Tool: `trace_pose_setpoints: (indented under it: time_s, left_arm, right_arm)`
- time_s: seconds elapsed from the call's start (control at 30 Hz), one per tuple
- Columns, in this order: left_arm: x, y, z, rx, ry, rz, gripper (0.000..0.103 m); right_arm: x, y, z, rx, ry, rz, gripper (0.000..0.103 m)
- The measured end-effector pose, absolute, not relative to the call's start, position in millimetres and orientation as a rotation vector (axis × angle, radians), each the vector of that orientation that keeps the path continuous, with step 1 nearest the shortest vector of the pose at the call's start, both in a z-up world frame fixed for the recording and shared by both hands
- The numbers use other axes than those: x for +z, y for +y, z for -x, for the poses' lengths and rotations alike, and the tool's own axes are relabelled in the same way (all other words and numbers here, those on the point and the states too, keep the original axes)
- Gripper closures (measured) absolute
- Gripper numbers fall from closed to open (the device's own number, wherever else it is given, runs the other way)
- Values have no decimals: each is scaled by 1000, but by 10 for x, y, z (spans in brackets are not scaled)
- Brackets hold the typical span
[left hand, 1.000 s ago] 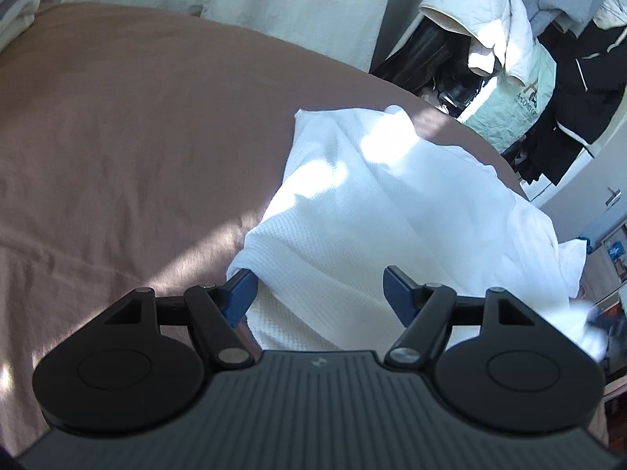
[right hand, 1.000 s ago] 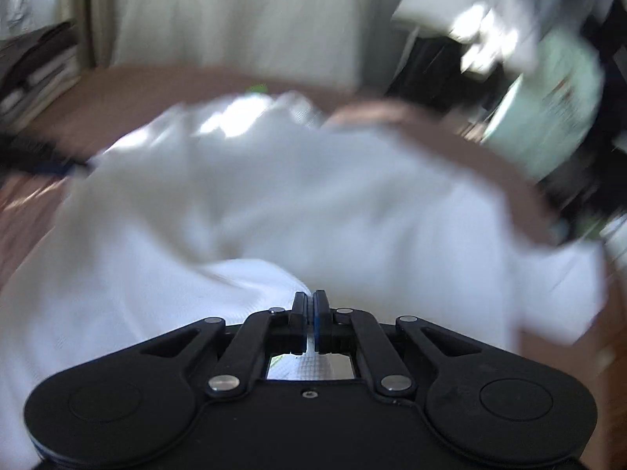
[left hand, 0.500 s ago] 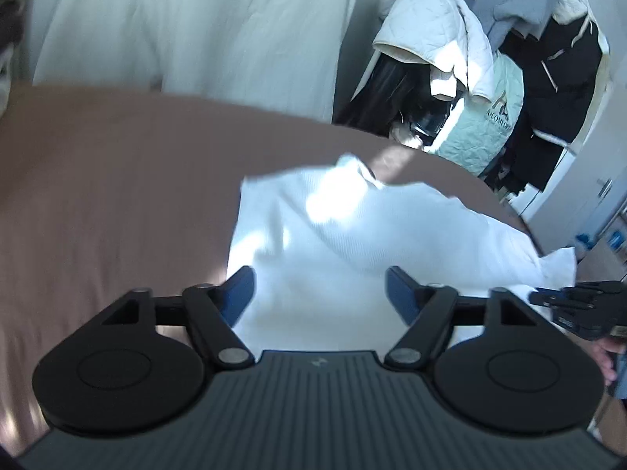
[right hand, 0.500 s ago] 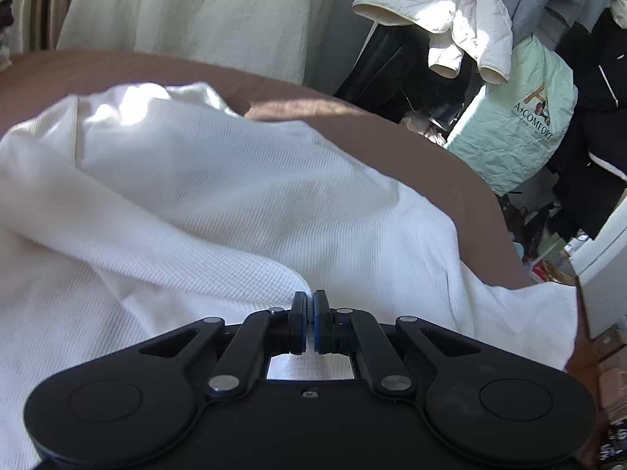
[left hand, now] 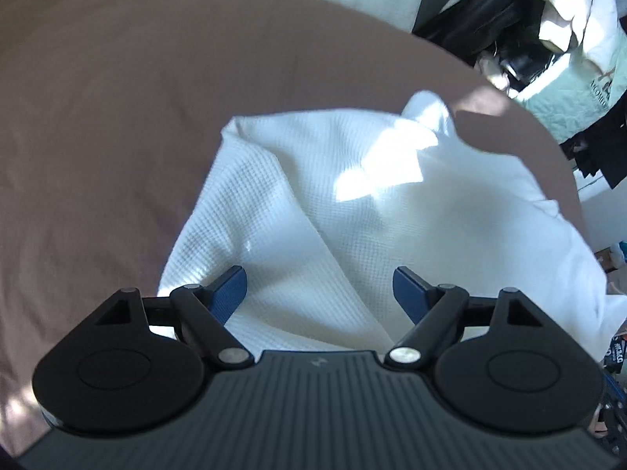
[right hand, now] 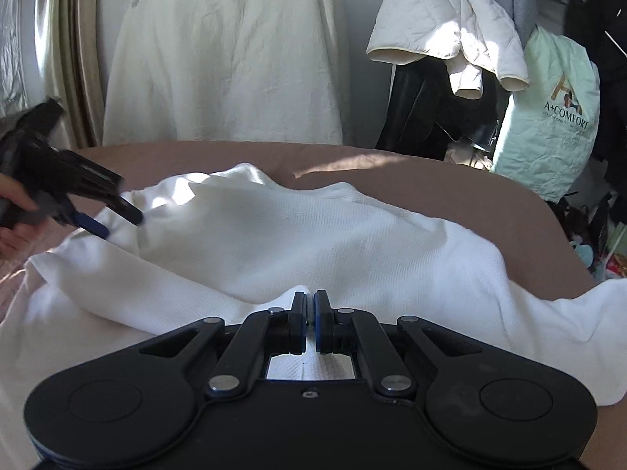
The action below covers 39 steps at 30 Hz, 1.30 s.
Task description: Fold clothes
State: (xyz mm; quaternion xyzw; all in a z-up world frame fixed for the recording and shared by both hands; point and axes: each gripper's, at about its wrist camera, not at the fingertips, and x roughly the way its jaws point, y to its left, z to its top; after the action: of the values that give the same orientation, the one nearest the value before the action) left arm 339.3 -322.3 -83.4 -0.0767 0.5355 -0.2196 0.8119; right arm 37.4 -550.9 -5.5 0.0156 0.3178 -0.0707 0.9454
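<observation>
The white garment (left hand: 352, 211) lies rumpled and barely folded on the brown bed (left hand: 117, 98), most folding left, with the right gripper (right hand: 309, 315) pinched on its near edge and the left gripper (left hand: 319, 286) wide open above it, holding nothing.

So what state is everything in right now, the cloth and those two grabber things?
Cloth: white, rumpled, part folded over, lying on the bed.
Left gripper: fingers open over the cloth's edge, gripping nothing.
Right gripper: fingers shut on a fold of cloth.
Jacket: hanging behind the bed.
</observation>
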Motion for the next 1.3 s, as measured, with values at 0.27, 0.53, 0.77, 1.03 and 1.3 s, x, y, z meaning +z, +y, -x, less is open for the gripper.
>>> trace_pose_setpoints:
  time_s: [0.27, 0.53, 0.77, 1.03, 1.3]
  left_arm:
    - [-830, -3131, -3086, -557, 978, -26, 100]
    - [-443, -2709, -3226, -568, 866, 152, 101]
    - [-358, -2356, -3480, -490, 825, 291, 101]
    - [-561, -2247, -3436, -341, 846, 220, 98]
    - [-554, -1764, -2985, -413, 840, 223, 55]
  right_arm:
    - [-110, -5570, -273, -194, 649, 17, 98]
    - [-119, -5593, -250, -222, 620, 68, 99]
    - [-55, -5486, -700, -202, 580, 240, 99]
    - [-226, -5433, -1405, -347, 612, 257, 66]
    - [-411, -6200, -878, -376, 645, -338, 53]
